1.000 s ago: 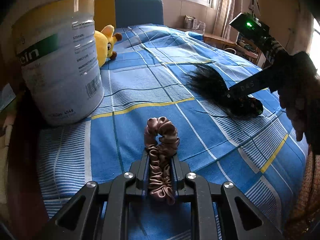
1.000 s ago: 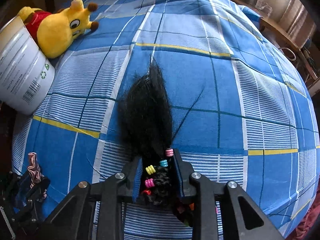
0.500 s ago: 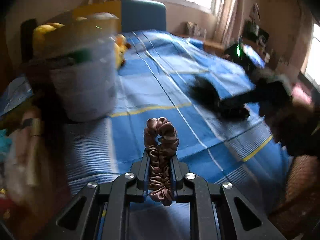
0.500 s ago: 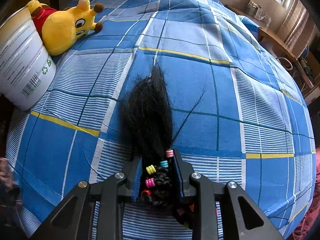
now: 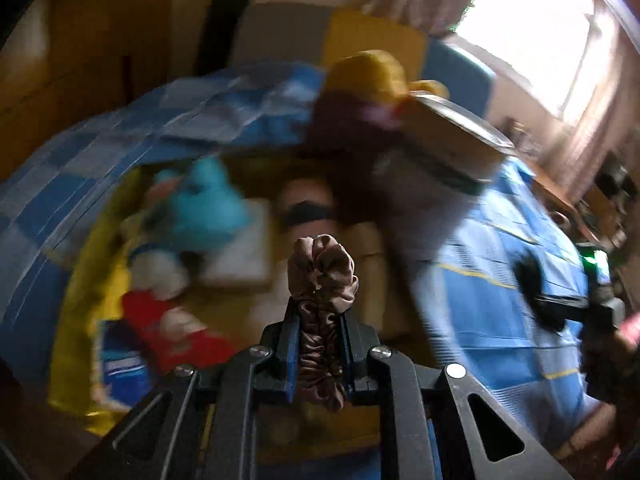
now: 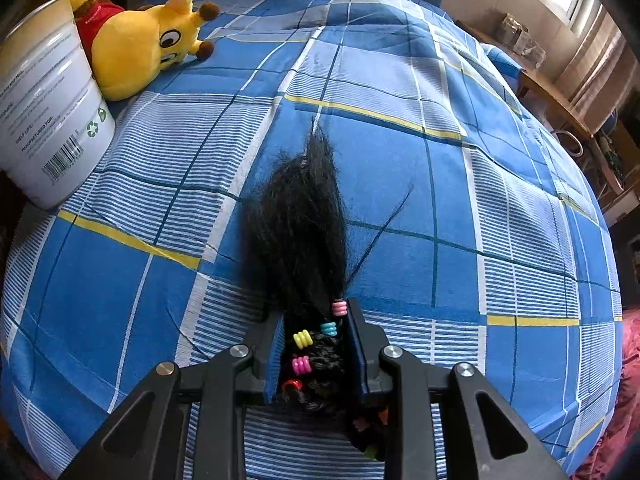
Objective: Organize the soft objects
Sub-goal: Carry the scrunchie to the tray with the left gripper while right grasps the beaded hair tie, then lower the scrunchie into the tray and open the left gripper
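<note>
Daylight from the window, one view smeared, the other crisp

The left wrist view is heavily motion-blurred: the tin [image 5: 436,160] and the toys streak into soft colour, and only the scrunchie [image 5: 320,292] in the left gripper [image 5: 319,316] stays sharp, while the window [image 5: 540,32] at upper right blows out to white glare. The right wrist view is evenly lit and clear, the blue checked bedspread [image 6: 440,184] bulging with fisheye curve, corners falling dark, the black hairpiece [image 6: 304,224] casting barely any shadow
</note>
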`<action>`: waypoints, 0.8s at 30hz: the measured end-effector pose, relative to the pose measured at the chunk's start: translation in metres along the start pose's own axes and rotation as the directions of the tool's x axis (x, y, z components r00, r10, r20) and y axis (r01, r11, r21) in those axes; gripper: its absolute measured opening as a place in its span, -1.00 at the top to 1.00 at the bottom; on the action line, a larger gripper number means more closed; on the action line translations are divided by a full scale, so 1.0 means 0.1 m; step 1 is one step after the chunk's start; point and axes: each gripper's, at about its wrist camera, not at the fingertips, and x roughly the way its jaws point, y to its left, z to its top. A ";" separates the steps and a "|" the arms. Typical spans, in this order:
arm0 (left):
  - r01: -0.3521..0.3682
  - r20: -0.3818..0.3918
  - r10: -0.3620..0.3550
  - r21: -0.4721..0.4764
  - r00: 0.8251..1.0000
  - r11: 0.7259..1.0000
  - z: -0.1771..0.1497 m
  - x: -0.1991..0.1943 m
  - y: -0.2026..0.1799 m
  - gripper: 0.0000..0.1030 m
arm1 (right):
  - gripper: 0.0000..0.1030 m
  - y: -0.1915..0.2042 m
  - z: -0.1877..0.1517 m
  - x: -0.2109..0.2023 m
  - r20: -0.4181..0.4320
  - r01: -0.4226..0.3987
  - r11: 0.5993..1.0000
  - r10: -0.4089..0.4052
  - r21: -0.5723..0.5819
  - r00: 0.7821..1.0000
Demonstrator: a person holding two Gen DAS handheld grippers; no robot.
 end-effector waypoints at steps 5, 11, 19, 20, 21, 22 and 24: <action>-0.065 -0.070 0.061 -0.065 0.996 0.996 -0.12 0.18 0.28 0.61 | 0.46 0.02 -0.01 -0.02 0.004 0.004 1.000 -0.004 -0.004 1.000; -0.062 -0.078 0.058 -0.045 0.995 0.997 -0.19 0.20 0.28 0.23 | 0.46 0.01 -0.01 -0.01 0.004 0.003 1.000 -0.003 0.000 1.000; -0.120 -0.017 0.121 0.044 0.993 0.992 -0.14 0.04 0.18 -0.09 | 0.48 -0.13 0.05 0.00 -0.013 -0.043 0.994 0.045 0.102 0.999; -0.129 -0.004 0.129 0.061 0.992 0.990 -0.13 0.02 0.18 -0.09 | 0.50 -0.17 0.06 0.00 -0.017 -0.052 0.990 0.055 0.130 0.998; -0.133 0.005 0.133 0.071 0.991 0.989 -0.14 -0.02 0.18 -0.09 | 0.50 -0.21 0.08 0.01 -0.020 -0.062 0.984 0.066 0.167 0.998; -0.134 0.015 0.133 0.081 0.991 0.988 -0.15 -0.06 0.18 -0.11 | 0.51 -0.25 0.10 0.01 -0.024 -0.070 0.976 0.077 0.204 0.997; -0.135 0.025 0.133 0.083 0.991 0.987 -0.15 -0.10 0.21 -0.19 | 0.52 -0.32 0.16 0.03 -0.031 -0.080 0.962 0.091 0.261 0.995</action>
